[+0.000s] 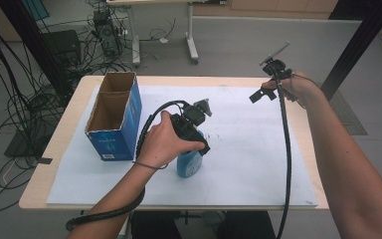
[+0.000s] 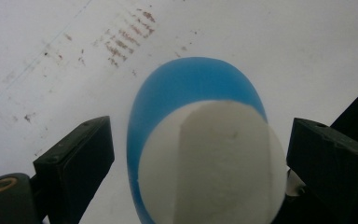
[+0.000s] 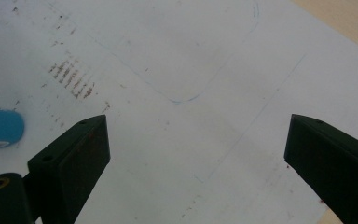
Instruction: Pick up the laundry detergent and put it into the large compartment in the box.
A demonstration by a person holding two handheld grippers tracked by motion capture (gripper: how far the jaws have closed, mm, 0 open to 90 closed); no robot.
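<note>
The left gripper [image 2: 200,154] hangs over the blue bottle [image 1: 189,163] standing mid-table on the white sheet [image 1: 238,149], its 2 jaws spread either side of the white cap [image 2: 209,163], seemingly not touching, while the right gripper [image 3: 196,154] gapes wide above bare sheet, far right.

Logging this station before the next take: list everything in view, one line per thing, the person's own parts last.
Bottle: one, blue with a white cap, upright near the table's front centre, under the left gripper.
Cardboard box: one, blue outside, brown inside, open-topped with two compartments, on the table's left.
Sheet: one, white, smudged, covering the table top.
Table: one, light wood.
Cables: many, black, on the floor at left.
Left gripper: one, black, jaws open either side of the bottle's cap.
Right gripper: one, black, open, held above the table's far right.
</note>
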